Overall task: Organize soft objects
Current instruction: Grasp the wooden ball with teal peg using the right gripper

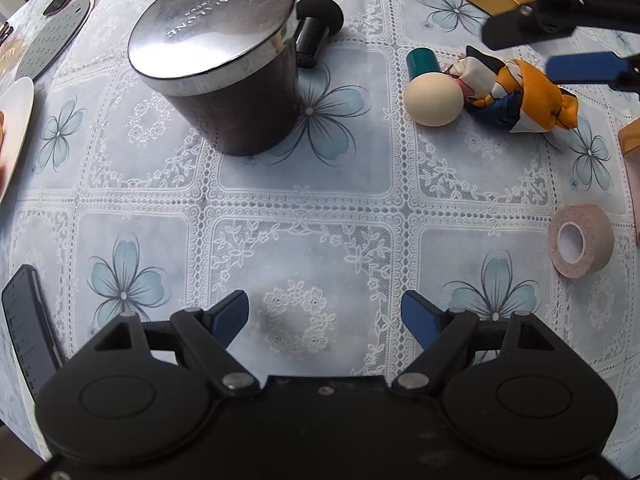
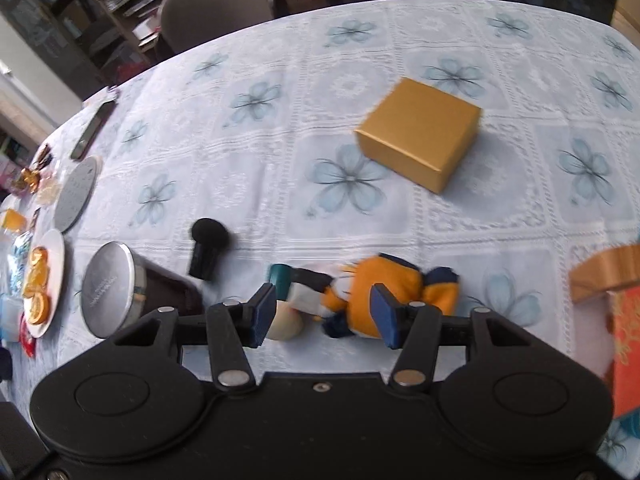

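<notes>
An orange, white and navy scarf scrunchie (image 1: pixel 520 96) lies on the floral tablecloth next to a cream ball (image 1: pixel 434 98) and a teal cylinder (image 1: pixel 422 62). My right gripper (image 2: pixel 324 312) is open and hovers just above the scrunchie (image 2: pixel 384 284), its blue pads on either side of it. In the left wrist view its fingers (image 1: pixel 580 68) show at the top right. My left gripper (image 1: pixel 324 316) is open and empty over bare cloth near the table's front. A black puff brush (image 1: pixel 316 28) lies behind a dark lidded candle jar (image 1: pixel 224 60).
A gold box (image 2: pixel 420 132) sits farther back, a gold and orange box (image 2: pixel 612 300) at the right. A beige tape roll (image 1: pixel 580 240) lies at the right. A phone (image 1: pixel 28 320) lies at the near left. A plate with orange slices (image 2: pixel 44 288) and a grey disc (image 2: pixel 76 196) stand at the left.
</notes>
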{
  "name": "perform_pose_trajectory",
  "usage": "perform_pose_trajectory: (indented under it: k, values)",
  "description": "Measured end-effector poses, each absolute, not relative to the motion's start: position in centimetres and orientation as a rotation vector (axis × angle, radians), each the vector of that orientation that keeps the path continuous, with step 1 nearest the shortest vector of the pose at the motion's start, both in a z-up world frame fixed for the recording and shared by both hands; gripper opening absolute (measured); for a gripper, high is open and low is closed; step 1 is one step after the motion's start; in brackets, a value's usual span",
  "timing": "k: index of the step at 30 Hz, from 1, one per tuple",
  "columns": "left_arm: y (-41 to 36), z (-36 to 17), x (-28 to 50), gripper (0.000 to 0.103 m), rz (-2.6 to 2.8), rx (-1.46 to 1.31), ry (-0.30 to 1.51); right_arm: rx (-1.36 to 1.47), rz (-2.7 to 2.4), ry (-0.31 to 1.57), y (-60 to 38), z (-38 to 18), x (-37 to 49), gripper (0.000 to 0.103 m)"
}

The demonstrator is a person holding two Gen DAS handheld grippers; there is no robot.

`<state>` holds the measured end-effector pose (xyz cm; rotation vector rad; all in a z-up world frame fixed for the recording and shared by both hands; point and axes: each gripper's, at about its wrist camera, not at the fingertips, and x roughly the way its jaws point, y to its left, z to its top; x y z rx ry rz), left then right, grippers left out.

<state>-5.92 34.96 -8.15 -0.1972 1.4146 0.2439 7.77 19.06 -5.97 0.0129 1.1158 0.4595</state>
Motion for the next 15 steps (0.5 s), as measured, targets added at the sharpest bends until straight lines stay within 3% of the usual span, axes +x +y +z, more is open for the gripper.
perform_pose_trajectory:
  k: [15]
  values:
    - [36.8, -9.0, -6.8, 0.082, 0.271, -0.228, 1.435, -0.181, 0.622, 1.113, 23.9, -8.6, 6.1, 0.045]
